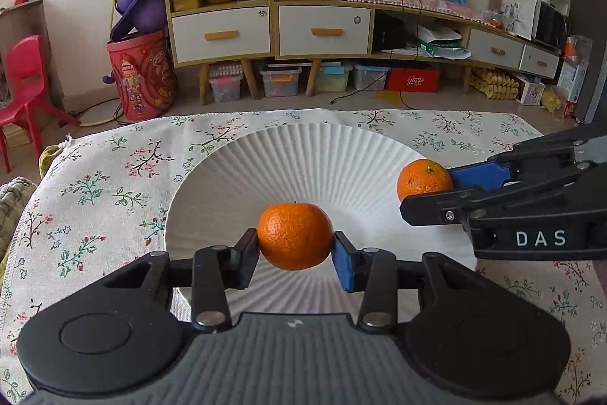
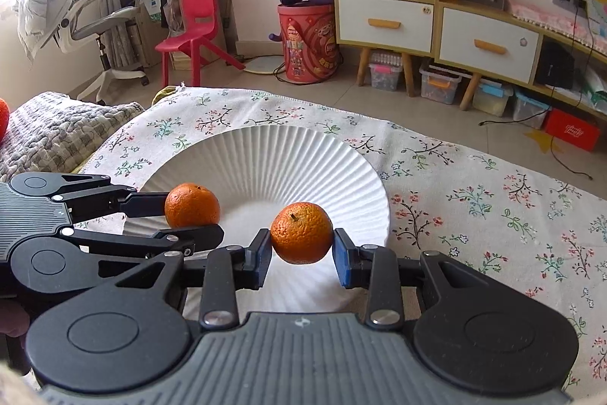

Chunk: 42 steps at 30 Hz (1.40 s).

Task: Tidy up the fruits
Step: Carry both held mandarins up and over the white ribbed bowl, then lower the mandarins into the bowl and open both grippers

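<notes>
Clamped in the left hand-held gripper (image 1: 296, 245), one tangerine (image 1: 295, 236) hung over the white plate (image 1: 303, 154); at two o'clock the right hand-held gripper (image 1: 428, 194) pinched another tangerine (image 1: 423, 179); only the right view caught a red chair (image 2: 197, 25) at eleven o'clock.

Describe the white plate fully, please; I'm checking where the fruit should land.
The white plate is round, with fine ribs fanning from a smooth centre to the rim; it looks like paper or ribbed ceramic. It lies flat on the floral tablecloth. No fruit visibly rests on it: two oranges, and, are held above it, one in each gripper's jaws.
</notes>
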### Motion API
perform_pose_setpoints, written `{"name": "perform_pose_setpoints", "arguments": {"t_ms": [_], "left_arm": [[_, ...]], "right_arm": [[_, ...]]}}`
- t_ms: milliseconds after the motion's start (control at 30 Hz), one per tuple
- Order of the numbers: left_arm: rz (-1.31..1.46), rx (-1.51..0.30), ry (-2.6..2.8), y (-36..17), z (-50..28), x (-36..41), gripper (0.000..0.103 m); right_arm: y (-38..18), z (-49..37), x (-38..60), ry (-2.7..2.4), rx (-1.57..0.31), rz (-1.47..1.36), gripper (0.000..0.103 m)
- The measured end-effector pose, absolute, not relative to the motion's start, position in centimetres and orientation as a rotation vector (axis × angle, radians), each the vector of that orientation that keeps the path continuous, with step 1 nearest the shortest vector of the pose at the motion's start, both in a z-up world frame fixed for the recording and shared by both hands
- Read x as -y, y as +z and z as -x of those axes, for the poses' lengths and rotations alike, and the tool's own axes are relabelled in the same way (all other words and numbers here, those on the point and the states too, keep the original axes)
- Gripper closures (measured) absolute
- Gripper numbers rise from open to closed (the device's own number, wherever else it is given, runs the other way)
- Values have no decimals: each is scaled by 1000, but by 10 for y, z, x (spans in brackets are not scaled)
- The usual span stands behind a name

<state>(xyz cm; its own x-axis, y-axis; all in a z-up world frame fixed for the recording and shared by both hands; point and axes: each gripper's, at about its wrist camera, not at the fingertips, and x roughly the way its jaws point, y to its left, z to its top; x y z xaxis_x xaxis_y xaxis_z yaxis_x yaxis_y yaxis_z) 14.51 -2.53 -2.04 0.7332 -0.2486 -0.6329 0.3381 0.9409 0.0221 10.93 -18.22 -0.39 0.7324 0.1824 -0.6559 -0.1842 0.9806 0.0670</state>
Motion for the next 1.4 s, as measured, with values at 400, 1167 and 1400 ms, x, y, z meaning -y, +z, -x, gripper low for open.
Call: {"name": "perform_pose_setpoints", "arguments": {"t_ms": [400,1167,1400], "left_arm": [[-203,-670,-362,-32,-158,32,75],[-209,-669,-343,-15,-140,27,53],[-187,-658,-326,-1,-116,18,40]], "right_arm": [[-13,-119,182,235,-723,47,71],[4,-104,180,233,-719,45,57],[12,-85,178,207,-716,34,47]]}}
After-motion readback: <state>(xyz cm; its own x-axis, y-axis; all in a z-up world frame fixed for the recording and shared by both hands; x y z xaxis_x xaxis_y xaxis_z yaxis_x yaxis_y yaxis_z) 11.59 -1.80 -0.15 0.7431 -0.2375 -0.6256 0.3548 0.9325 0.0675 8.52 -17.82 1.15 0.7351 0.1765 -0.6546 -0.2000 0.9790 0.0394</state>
